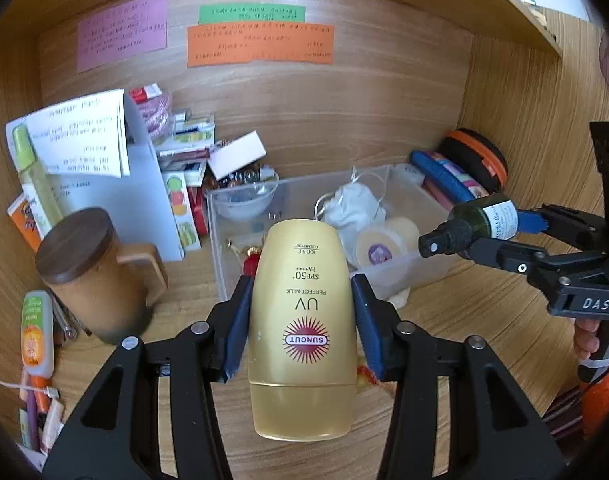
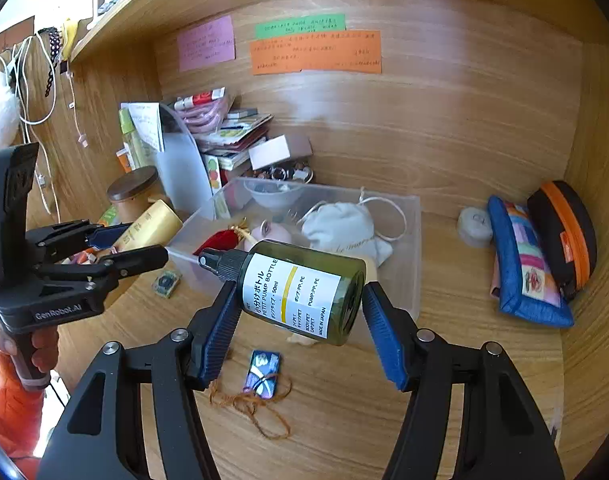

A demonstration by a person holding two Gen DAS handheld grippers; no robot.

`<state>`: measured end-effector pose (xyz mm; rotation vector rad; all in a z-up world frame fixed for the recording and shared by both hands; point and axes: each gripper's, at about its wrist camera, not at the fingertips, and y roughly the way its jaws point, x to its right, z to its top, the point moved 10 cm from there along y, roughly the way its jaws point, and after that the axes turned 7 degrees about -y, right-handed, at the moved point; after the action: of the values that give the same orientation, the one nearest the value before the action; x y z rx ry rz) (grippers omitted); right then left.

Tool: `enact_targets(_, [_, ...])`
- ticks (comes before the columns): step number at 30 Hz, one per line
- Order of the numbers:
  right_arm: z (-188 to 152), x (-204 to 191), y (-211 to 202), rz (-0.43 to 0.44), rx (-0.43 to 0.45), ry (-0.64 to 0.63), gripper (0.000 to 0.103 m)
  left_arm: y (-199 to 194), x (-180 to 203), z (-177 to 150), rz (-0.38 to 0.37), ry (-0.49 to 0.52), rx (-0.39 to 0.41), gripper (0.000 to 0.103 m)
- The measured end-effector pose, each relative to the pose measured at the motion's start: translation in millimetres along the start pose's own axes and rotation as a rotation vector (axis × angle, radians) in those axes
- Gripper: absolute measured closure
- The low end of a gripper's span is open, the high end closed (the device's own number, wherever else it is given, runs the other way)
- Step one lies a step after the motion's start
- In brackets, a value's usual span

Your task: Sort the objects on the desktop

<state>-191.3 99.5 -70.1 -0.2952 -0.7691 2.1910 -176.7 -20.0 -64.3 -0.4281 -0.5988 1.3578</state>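
My left gripper [image 1: 302, 282] is shut on a gold SUNCUT sunscreen bottle [image 1: 304, 344], held cap toward the camera above the desk. In the right wrist view the same left gripper [image 2: 142, 242] and gold bottle [image 2: 154, 222] appear at the left. My right gripper [image 2: 300, 294] is shut on a dark green pump bottle [image 2: 304, 292] with a white label, lying sideways with its black nozzle pointing left. From the left wrist view, the right gripper [image 1: 500, 232] and green bottle [image 1: 488, 218] hover by the right end of a clear plastic bin [image 1: 220, 240].
The clear bin [image 2: 410, 248] holds a white drawstring pouch [image 2: 340, 228], a small bowl and trinkets. A lidded brown mug [image 1: 92, 276] stands left, with papers and boxes behind it. A blue pouch [image 2: 524, 268] and black-orange case [image 2: 564, 232] lie right. A small blue packet [image 2: 264, 368] lies on the desk.
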Motion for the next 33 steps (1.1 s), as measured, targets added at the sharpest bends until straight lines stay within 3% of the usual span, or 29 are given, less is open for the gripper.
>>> enact_targets(16, [29,23,36,0.018,-0.014,0.009,0.044,32,-7,37,-0.03,-0.011,-0.032,0.055])
enact_targets(33, [20,6,88,0.041,-0.132,-0.087,0.044,94,-21,23,-0.043,-0.034,-0.146,0.055])
